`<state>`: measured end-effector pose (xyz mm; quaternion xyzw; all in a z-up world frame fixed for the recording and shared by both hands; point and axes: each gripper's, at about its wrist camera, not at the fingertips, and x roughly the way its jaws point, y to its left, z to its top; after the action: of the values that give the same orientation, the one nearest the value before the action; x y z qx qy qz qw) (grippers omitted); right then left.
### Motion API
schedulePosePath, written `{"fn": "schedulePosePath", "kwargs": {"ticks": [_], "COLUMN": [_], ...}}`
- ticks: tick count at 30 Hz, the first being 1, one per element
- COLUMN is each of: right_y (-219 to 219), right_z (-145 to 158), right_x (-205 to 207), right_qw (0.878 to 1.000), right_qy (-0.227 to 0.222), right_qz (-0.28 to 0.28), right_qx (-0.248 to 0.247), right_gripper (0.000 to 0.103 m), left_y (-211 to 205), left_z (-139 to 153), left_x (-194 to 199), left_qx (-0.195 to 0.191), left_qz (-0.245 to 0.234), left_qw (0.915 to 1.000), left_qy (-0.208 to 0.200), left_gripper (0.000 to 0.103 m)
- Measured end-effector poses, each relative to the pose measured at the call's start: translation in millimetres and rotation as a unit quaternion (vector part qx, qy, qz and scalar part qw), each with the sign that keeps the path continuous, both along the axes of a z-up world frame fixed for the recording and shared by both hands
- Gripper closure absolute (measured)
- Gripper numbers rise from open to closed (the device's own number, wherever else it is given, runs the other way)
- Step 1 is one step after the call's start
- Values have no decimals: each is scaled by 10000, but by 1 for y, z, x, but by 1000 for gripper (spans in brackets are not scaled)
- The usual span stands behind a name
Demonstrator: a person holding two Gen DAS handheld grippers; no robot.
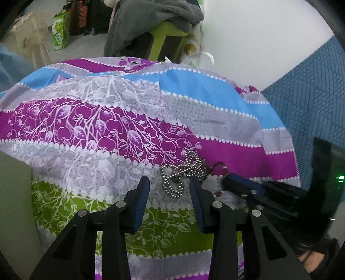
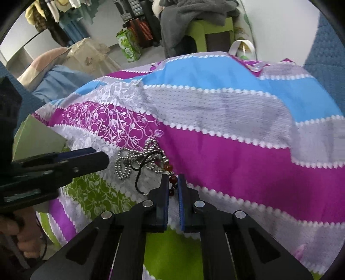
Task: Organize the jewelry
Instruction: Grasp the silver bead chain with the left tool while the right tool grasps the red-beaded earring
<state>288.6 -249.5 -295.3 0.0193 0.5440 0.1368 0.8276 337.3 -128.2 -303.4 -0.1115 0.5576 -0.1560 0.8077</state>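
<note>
You are working over a striped bedsheet [image 1: 226, 150] printed in purple, blue, grey and green bands with white scalloped borders and leaf patterns; what lies under it cannot be determined.

Your left hand-held gripper [image 1: 170, 183] is pointing steeply down with its blue-padded fingers [image 1: 144, 189] standing apart. A silver ball-chain necklace [image 1: 183, 172] is lying in a loose tangle on the sheet, and its lower loops are sitting in the gap between those fingers without either pad pressing on them. The chain is resting where the grey band meets the purple one, just above the green band.

Your right hand-held gripper [image 2: 173, 183] is pinching a bracelet of reddish-orange beads on a black cord [image 2: 172, 179]. Its fingers are nearly pressed together, with only a narrow slot between them, and the beads are sitting in that slot. The black cord is trailing out to the left and looping over the ball-chain necklace [image 2: 133, 159], so the two pieces are touching and partly entangled.

In the right wrist view your left hand-held gripper [image 2: 103, 160] is coming in from the left, its tip just beside the necklace. In the left wrist view your right hand-held gripper [image 1: 228, 179] is appearing at the right, close to the chain.

Beyond the sheet, a grey fleece garment [image 1: 155, 19] is draped over a lime-green plastic stool [image 1: 163, 36], and a green printed carton [image 1: 61, 30] is standing on the floor.
</note>
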Motion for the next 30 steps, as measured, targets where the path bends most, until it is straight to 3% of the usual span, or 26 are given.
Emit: {"fn": "schedulePosePath", "kwargs": {"ticks": [7,9,17,21,22,25,30], "right_y": [-14,-19,-29,-30,-29,-27,-23], "right_z": [7,9,14,18,19,23,40], "right_x": [-7,-8,-13,-15,-16,-19,-29], "right_qw": [9997,9995,9990,9987,9987,9986,9982], "right_qy": [15,-2,-19,-34,-42,-41,-136], "right_qz": [-241,-298,-434,-479,-482,-507,-571], "right_qx": [-101,-122,-138,-148,-171,-172,-130], "right_gripper": [97,97,97,97,97,97,97], "left_y": [-12,-19,-43,-59,-61,-62,-43], "left_z": [-11,-13,-20,-21,-21,-21,2], "left_x": [5,4,3,-1,-1,-1,-8], "left_qx": [137,399,845,1295,1353,1333,945], "left_qz": [-167,-255,-493,-734,-773,-756,-535], "left_qw": [9998,9988,9947,9877,9866,9874,9934], "left_qy": [-16,-109,-328,-473,-484,-398,-369], "left_gripper": [65,65,66,94,94,95,95]}}
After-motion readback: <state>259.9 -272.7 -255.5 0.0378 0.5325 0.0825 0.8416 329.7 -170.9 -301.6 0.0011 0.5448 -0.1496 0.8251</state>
